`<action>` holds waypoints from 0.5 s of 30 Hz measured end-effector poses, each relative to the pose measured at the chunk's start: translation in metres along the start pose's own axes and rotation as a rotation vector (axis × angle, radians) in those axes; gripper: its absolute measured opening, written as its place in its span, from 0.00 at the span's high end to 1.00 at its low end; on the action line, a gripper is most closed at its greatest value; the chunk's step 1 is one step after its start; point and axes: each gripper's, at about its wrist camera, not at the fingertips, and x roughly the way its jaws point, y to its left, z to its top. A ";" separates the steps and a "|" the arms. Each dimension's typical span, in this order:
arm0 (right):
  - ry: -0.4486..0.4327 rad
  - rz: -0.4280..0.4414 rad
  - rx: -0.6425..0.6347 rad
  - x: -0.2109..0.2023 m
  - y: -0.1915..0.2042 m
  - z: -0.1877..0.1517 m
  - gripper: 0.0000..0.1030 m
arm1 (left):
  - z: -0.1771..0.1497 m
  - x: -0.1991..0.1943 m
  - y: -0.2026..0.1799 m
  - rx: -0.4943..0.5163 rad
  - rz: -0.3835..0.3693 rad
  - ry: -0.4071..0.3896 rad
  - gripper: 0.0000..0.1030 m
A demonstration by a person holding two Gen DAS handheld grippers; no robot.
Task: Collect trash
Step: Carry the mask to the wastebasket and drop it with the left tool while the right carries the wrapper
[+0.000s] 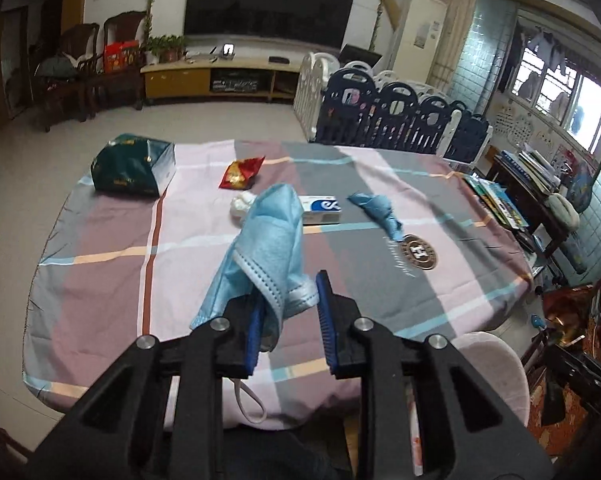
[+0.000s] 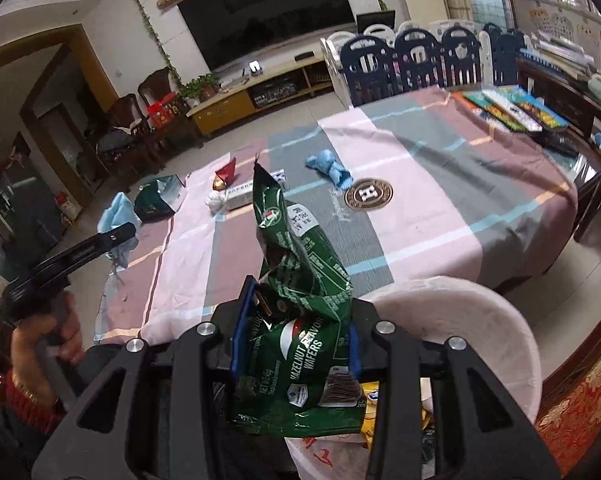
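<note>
My left gripper (image 1: 290,300) holds a light blue face mask (image 1: 268,240) between its blue pads; the jaws stand partly apart, the mask pressed to the left pad, its ear loop hanging below. It is above the table's near edge. My right gripper (image 2: 296,320) is shut on a green hazelnut wafer wrapper (image 2: 300,280), over a white trash bin (image 2: 480,320). On the table lie a red snack wrapper (image 1: 242,172), a white tissue wad (image 1: 242,204), a white-blue box (image 1: 320,208), a crumpled blue cloth (image 1: 380,212) and a dark green bag (image 1: 134,168).
The table wears a plaid cloth (image 1: 380,280) with a round logo (image 1: 418,252). Books (image 2: 512,108) lie at its far right corner. A navy and white playpen fence (image 1: 400,116) stands behind. The left gripper with the mask shows in the right wrist view (image 2: 80,256).
</note>
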 end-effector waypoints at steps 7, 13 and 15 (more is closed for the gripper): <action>-0.054 -0.044 -0.034 -0.056 -0.013 -0.004 0.63 | -0.018 -0.066 -0.077 0.121 -0.079 -0.031 0.75; -0.084 -0.083 0.011 -0.084 -0.040 -0.012 0.62 | -0.034 -0.085 -0.117 0.186 -0.149 -0.033 0.75; -0.099 -0.083 0.031 -0.090 -0.048 -0.014 0.63 | -0.038 -0.086 -0.127 0.207 -0.152 -0.035 0.75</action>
